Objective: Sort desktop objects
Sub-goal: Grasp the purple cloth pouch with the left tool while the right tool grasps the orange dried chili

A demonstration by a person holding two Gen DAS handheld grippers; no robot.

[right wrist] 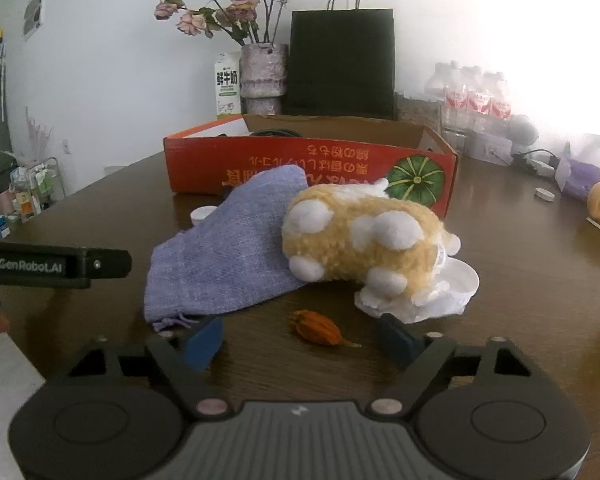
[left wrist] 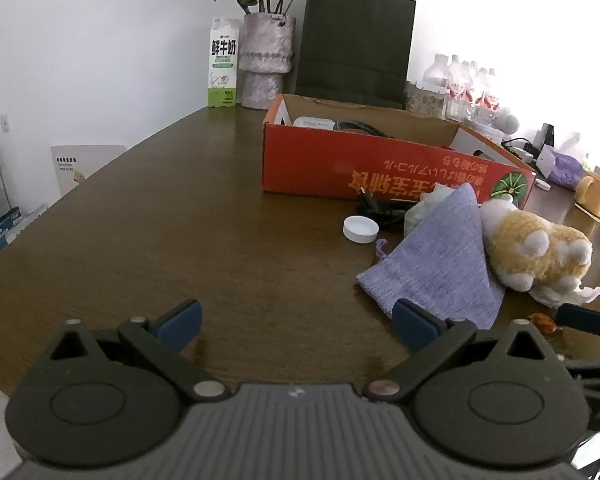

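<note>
I see a tan-and-white plush [right wrist: 360, 236] lying on its side, overlapping a lilac pouch [right wrist: 224, 248] to its left. Near it lies an orange husk [right wrist: 318, 328]; far behind stands a red box [right wrist: 312, 164].

Box contents [left wrist: 340, 124] mostly hidden by wall; bottles [right wrist: 476, 96] washed out; cable [left wrist: 380, 210] partly behind pouch [left wrist: 440, 256]

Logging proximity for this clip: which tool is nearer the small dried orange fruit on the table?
Right. The right tool stands open with the dried orange fruit just ahead, between its fingers. The left tool, also open, sits off to the fruit's left, over bare table.
</note>
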